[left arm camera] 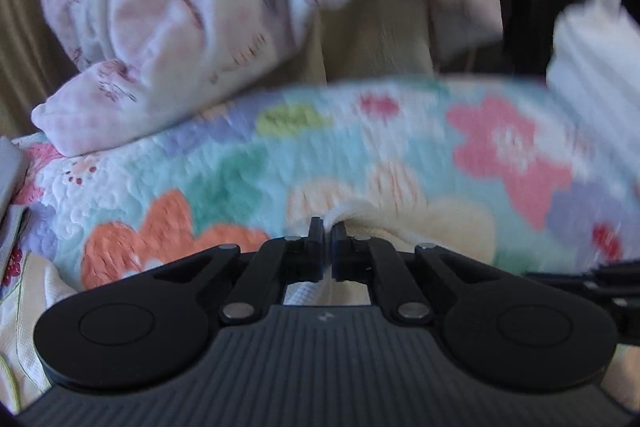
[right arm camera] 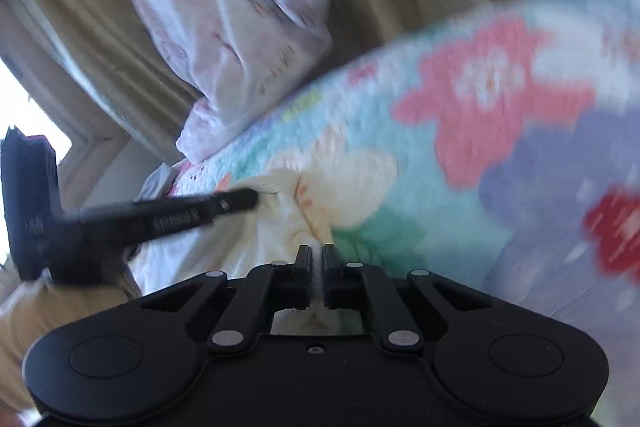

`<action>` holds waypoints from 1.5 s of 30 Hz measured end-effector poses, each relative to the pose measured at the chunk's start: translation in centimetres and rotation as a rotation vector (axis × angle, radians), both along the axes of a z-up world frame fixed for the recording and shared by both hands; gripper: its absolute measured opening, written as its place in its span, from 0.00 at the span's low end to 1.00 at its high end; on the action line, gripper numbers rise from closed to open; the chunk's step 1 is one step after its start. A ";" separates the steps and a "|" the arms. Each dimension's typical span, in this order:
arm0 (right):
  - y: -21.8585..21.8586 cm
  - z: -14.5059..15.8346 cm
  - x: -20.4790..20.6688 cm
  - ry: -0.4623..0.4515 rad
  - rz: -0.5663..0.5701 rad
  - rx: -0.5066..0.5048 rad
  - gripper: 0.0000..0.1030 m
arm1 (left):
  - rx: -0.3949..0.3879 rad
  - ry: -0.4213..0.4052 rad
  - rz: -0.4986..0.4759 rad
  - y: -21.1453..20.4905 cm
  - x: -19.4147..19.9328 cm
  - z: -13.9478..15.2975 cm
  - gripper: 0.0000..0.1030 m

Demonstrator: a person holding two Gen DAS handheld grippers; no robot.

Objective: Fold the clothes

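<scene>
Looks like a home bedroom: flower-patterned quilt (left arm camera: 360,155), pink printed pillow (left arm camera: 168,39), beige curtain (right arm camera: 80,27) beside a bright window (right arm camera: 28,115).

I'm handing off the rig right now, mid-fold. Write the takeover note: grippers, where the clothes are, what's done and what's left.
Left gripper: shut on a pinch of the cream garment.
Right gripper: shut on another fold of the same garment.
The garment lies on the flowered blanket; a pillow leans at the blanket's far edge.
Done: both grips taken.
Left: the fold itself; no finished fold shows. Both views are blurred.
</scene>
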State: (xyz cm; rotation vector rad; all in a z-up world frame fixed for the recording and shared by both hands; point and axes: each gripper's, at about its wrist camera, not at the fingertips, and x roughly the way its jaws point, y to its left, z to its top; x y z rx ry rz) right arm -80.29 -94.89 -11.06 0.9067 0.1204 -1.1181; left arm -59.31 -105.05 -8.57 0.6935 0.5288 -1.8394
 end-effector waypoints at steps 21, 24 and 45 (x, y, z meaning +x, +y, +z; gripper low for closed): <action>2.1 4.5 7.4 0.537 0.016 -0.219 0.28 | 0.049 -0.137 0.249 14.9 13.2 1.2 0.58; 3.6 6.5 10.4 0.570 0.163 -0.355 0.48 | 0.026 -0.086 0.250 16.0 14.6 1.1 0.58; 5.6 2.4 4.8 0.027 0.184 0.110 0.54 | 0.051 -0.080 -0.071 8.7 8.3 -0.1 0.23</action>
